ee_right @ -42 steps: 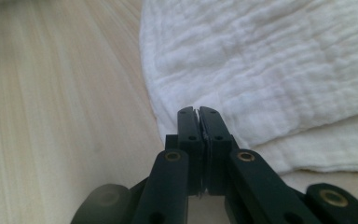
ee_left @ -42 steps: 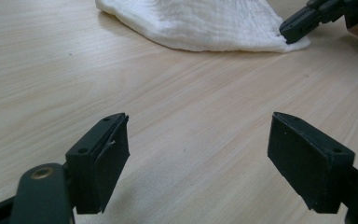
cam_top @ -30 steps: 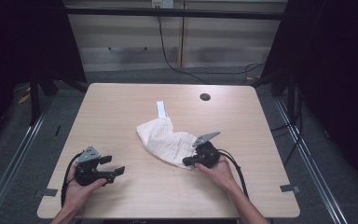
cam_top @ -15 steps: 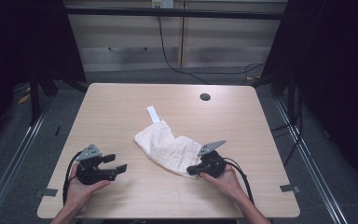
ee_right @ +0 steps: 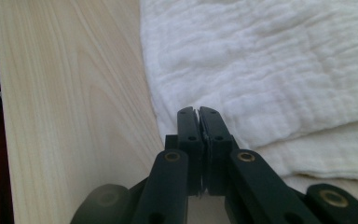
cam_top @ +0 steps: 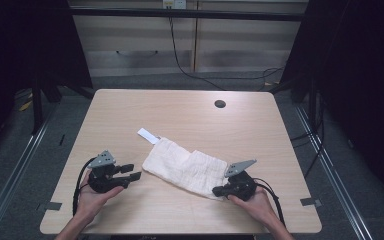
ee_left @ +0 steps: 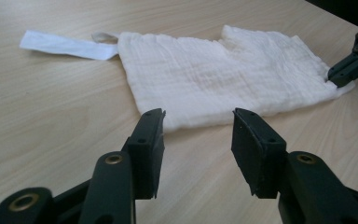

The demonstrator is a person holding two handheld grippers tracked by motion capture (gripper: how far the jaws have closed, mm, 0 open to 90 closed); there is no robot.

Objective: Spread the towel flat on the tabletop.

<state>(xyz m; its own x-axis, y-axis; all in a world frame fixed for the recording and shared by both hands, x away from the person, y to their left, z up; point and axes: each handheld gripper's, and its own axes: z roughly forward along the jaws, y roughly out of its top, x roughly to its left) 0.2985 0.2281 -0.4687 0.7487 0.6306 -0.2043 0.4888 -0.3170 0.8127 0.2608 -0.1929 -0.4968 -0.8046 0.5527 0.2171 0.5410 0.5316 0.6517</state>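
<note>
I see the white cloth [cam_top: 187, 167] lying flat mid-frame in the high view, running diagonally from centre toward lower right on the table [cam_top: 130, 110]. A white paper strip [cam_top: 147, 135] sits at its upper-left corner; in the left gripper view it seems to touch that corner. My right claw [cam_top: 219, 190] is at the cloth's lower-right end, jaws pressed together on the cloth edge; in the right gripper view a thin bit of fabric sits between them. My left claw [cam_top: 132, 171] is lower left, jaws apart, nothing between them, tips just short of the cloth's near edge, bare wood in the gap. Open table all along the top of the frame and both sides; a small dark hole [cam_top: 220, 104] sits upper right, well clear of the cloth.
</note>
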